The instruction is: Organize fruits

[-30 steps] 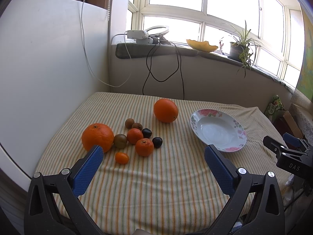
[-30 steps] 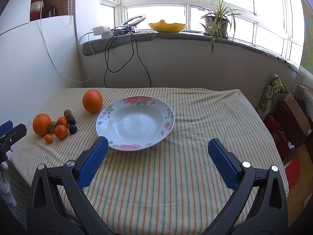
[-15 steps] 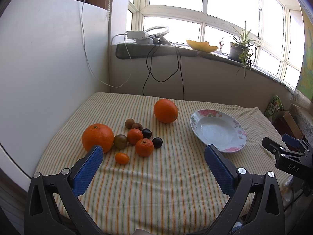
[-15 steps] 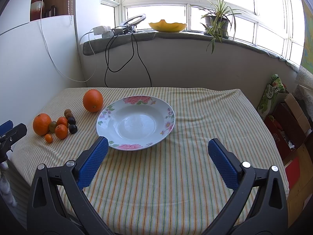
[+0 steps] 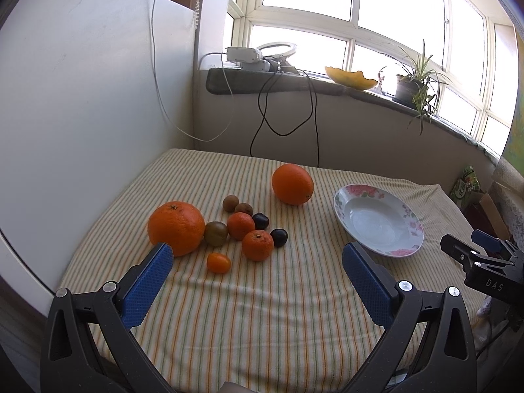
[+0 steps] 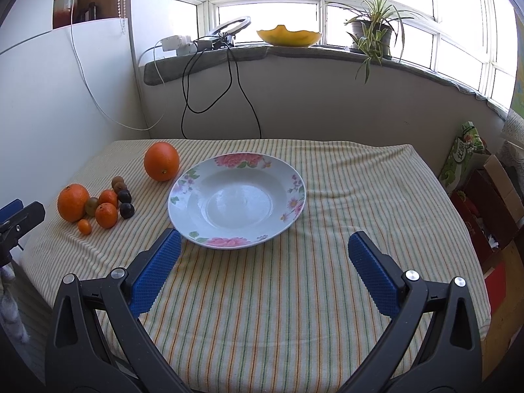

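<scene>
A cluster of fruit lies on the striped tablecloth: a big orange (image 5: 176, 227), two tangerines (image 5: 257, 245), a kumquat (image 5: 218, 262), dark plums (image 5: 279, 237) and brownish small fruits (image 5: 230, 203). A second orange (image 5: 292, 183) sits apart, near the empty floral plate (image 5: 406, 216). In the right wrist view the plate (image 6: 288, 209) is ahead and the fruit cluster (image 6: 106, 215) is at left. My left gripper (image 5: 257, 262) is open and empty, short of the cluster. My right gripper (image 6: 263, 249) is open and empty, just before the plate.
The table (image 6: 376, 177) stands against a white wall at left and a windowsill wall behind, with hanging cables (image 5: 281, 111). A potted plant (image 6: 371, 34) and a yellow bowl (image 6: 288, 36) sit on the sill. Boxes (image 6: 484, 196) stand by the table's right edge.
Both grippers have crept slightly forward; the fruit and plate have not moved.
</scene>
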Available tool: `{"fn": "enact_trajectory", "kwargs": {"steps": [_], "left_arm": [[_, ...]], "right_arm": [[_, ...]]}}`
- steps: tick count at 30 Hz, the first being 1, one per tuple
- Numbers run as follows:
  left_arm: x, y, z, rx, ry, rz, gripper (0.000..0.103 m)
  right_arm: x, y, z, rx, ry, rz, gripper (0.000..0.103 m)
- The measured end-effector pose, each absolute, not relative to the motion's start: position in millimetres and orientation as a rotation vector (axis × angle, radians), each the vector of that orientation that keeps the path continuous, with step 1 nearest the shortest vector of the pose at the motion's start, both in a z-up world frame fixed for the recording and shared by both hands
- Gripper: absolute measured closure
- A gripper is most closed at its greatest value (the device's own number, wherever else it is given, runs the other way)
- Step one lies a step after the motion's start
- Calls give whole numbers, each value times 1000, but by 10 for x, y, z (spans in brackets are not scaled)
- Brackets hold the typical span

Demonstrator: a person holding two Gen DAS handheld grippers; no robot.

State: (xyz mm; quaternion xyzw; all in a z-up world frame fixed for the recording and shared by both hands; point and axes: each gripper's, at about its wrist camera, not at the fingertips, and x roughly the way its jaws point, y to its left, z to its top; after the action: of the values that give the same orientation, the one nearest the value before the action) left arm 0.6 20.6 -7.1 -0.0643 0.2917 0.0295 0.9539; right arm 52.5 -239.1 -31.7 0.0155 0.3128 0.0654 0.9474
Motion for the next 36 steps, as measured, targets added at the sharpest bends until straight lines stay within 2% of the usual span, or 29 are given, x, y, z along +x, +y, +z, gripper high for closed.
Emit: {"fn": "enact_trajectory", "kwargs": {"steps": [15,25,29,36], "left_arm": [[18,584,-238,-184,617,135,1],[68,944,-414,-267,644,177,1],[122,1080,-498,-304,659,177,8],[222,1290,-662,-366,682,180,13]], "right_arm": [[752,-1996,-230,-22,617,266,0],[1039,-1454,-247,-42,673,441,0],[1157,-1175,-249,-61,687,518,0],[1425,-621,-324,-88,762,656,0]]}}
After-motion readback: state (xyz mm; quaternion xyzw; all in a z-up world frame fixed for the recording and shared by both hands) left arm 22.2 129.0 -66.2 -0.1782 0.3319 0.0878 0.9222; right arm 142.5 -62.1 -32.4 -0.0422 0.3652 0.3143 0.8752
